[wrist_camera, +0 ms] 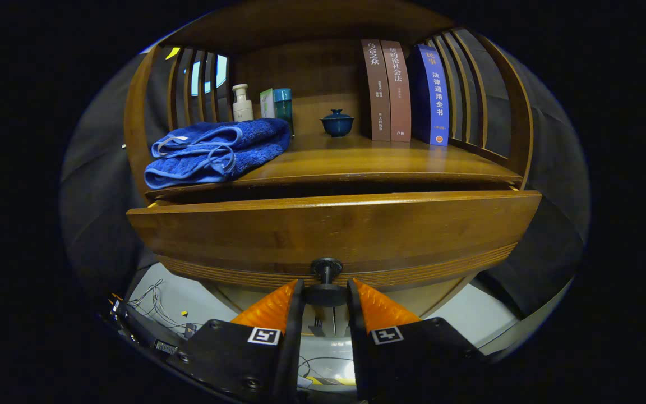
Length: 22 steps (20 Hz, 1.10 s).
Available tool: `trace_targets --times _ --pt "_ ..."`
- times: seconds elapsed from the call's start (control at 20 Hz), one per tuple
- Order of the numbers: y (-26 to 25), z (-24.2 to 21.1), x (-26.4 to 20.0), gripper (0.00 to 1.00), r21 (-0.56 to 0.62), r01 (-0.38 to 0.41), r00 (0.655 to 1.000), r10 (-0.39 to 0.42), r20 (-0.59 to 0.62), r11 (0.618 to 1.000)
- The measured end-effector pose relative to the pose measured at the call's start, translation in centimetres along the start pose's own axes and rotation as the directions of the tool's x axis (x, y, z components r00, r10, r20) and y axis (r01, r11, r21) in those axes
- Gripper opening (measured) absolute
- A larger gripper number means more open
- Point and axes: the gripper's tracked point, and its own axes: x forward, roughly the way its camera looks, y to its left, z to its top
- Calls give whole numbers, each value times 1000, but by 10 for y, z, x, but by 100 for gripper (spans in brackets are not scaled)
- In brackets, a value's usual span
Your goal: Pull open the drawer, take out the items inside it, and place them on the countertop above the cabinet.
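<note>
- The gripper (326,293) fingers pinch the drawer knob (326,285); the drawer (334,233) seems partly pulled out.
- Its contents are hidden; emptying onto the countertop (368,160) remains.

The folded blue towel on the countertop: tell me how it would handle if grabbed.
The blue towel looks soft and plush, so probably floppy. Its loose folds would likely sag and unfold. It seems light and unlikely to slip. The hand-held gripper is shut on the drawer knob.

Gripper (326,293) clamped on drawer (328,230) knob (326,294).
</note>
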Motion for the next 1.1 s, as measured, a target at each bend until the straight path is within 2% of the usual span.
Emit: trace_targets --times 0.7,1.1 --pt "-1 -49 -92 44 6 5 999 -5 -33 1000" --pt "-1 -66 -114 44 51 12 997 -9 -73 999"
